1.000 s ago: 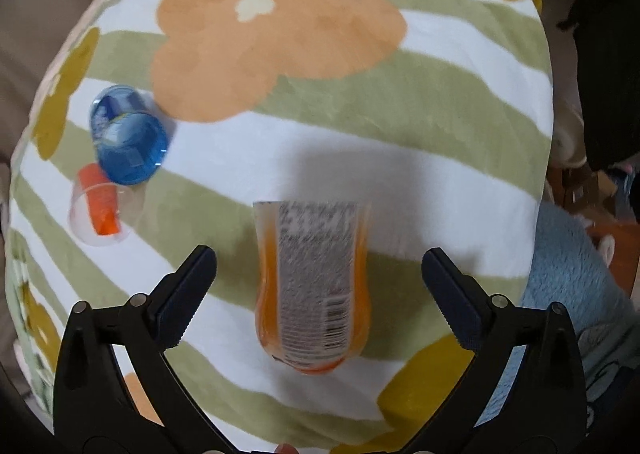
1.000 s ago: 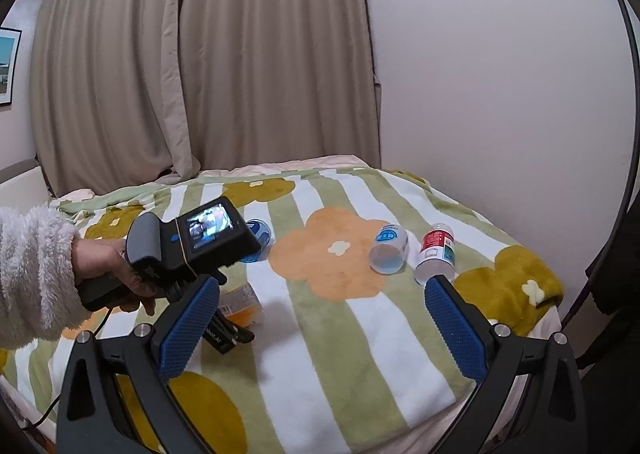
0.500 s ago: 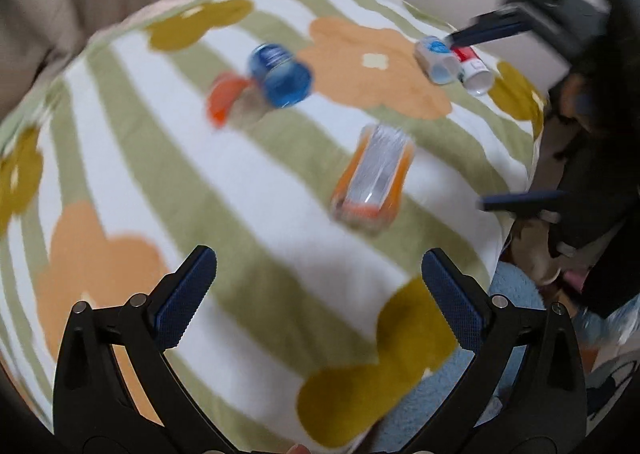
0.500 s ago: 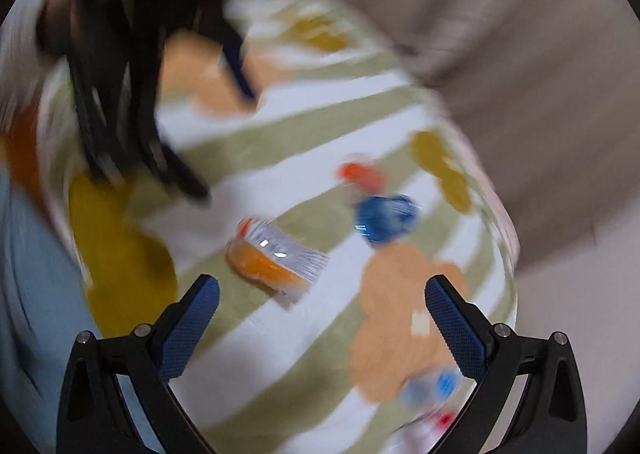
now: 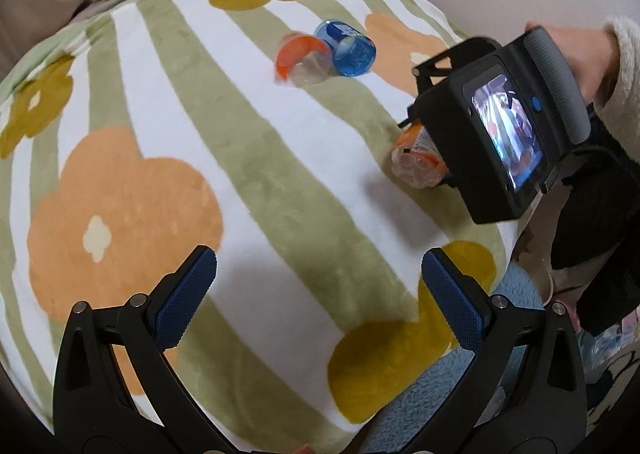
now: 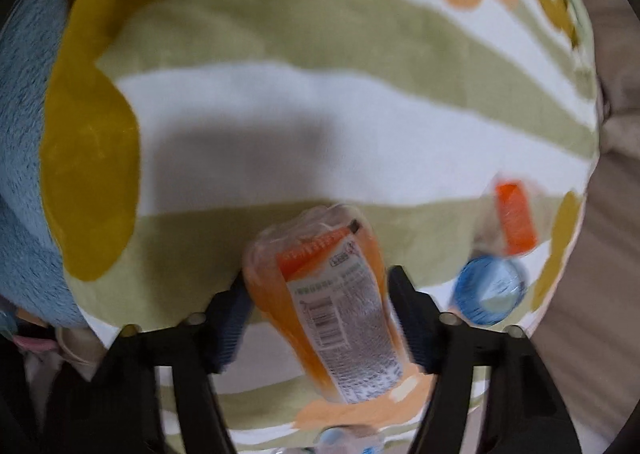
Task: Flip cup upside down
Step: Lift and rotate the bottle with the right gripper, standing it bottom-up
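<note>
An orange plastic cup with a printed label (image 6: 332,302) lies on its side on the flowered blanket (image 6: 320,114). My right gripper (image 6: 320,306) has its jaws closed against both sides of the cup. In the left wrist view the same cup (image 5: 418,160) shows partly behind the right gripper's black body (image 5: 496,134). My left gripper (image 5: 316,294) is open and empty, above the blanket's near part, well away from the cup.
A blue cup (image 5: 346,48) and a clear cup with an orange band (image 5: 302,60) lie on their sides further back on the blanket. They show at the right in the right wrist view as well, the blue cup (image 6: 488,294) nearest. A blue fleece (image 6: 24,134) lies beyond the bed edge.
My left gripper has let go of the area around the orange cup and pulled back. My right gripper swung down over the bed and closed on the orange cup.
</note>
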`<state>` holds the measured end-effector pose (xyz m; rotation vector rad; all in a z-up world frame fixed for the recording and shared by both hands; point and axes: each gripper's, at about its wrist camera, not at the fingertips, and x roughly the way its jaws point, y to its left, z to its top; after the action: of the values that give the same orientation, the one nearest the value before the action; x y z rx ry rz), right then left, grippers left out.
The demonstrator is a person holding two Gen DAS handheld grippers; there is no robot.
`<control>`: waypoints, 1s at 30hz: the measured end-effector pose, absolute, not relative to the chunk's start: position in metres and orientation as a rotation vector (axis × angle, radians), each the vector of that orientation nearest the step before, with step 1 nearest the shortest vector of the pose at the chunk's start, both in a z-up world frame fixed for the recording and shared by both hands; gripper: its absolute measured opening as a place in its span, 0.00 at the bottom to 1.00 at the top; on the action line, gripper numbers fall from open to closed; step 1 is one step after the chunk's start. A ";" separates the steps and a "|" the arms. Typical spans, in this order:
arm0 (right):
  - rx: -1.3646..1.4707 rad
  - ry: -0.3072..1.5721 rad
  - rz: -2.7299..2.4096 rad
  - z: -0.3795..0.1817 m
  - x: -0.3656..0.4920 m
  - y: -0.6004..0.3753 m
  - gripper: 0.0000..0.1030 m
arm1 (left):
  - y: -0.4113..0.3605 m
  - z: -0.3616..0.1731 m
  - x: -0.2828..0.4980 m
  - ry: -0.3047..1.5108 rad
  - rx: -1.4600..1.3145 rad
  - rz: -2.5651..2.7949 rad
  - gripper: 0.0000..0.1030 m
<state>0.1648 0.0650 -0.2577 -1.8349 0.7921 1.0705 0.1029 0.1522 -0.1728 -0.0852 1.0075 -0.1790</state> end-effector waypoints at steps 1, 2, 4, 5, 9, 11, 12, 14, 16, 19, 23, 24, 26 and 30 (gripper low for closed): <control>-1.779 0.826 1.065 -0.255 0.170 0.067 0.58 | 0.152 -0.171 0.101 0.999 -0.088 -0.177 0.99; -1.690 0.888 1.048 -0.250 0.180 0.068 0.58 | 0.154 -0.168 0.101 0.985 -0.093 -0.176 0.99; -1.448 1.054 0.974 -0.236 0.206 0.064 0.58 | 0.158 -0.163 0.102 0.963 -0.113 -0.180 0.99; -1.324 1.119 0.932 -0.229 0.220 0.059 0.58 | 0.160 -0.160 0.102 0.949 -0.130 -0.187 0.99; -0.716 1.359 0.711 -0.205 0.281 0.017 0.58 | 0.163 -0.150 0.103 0.900 -0.193 -0.222 0.99; -0.419 1.448 0.565 -0.205 0.306 -0.015 0.58 | 0.163 -0.147 0.102 0.885 -0.227 -0.246 0.99; -0.326 1.468 0.520 -0.206 0.312 -0.026 0.58 | 0.162 -0.146 0.102 0.879 -0.238 -0.251 0.99; -0.168 1.473 0.442 -0.211 0.320 -0.048 0.58 | 0.160 -0.145 0.100 0.866 -0.263 -0.257 0.99; -0.094 1.470 0.409 -0.216 0.323 -0.060 0.58 | 0.158 -0.142 0.097 0.850 -0.280 -0.263 0.99; -0.028 1.461 0.370 -0.222 0.319 -0.073 0.58 | 0.155 -0.139 0.093 0.840 -0.287 -0.260 0.99; -0.057 1.492 0.366 -0.224 0.318 -0.072 0.62 | 0.151 -0.138 0.090 0.832 -0.286 -0.250 0.99; -0.077 1.504 0.369 -0.226 0.323 -0.072 0.64 | 0.150 -0.138 0.089 0.829 -0.287 -0.251 0.99; -0.142 1.527 0.381 -0.229 0.320 -0.064 0.69 | 0.148 -0.137 0.089 0.826 -0.287 -0.253 0.99; -0.322 1.563 0.406 -0.230 0.315 -0.047 0.69 | 0.144 -0.135 0.090 0.825 -0.271 -0.251 0.99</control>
<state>0.3151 -0.0470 -0.2303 -0.3220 1.5628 0.4060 0.0900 0.1444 -0.1354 -0.2709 0.8246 -0.2515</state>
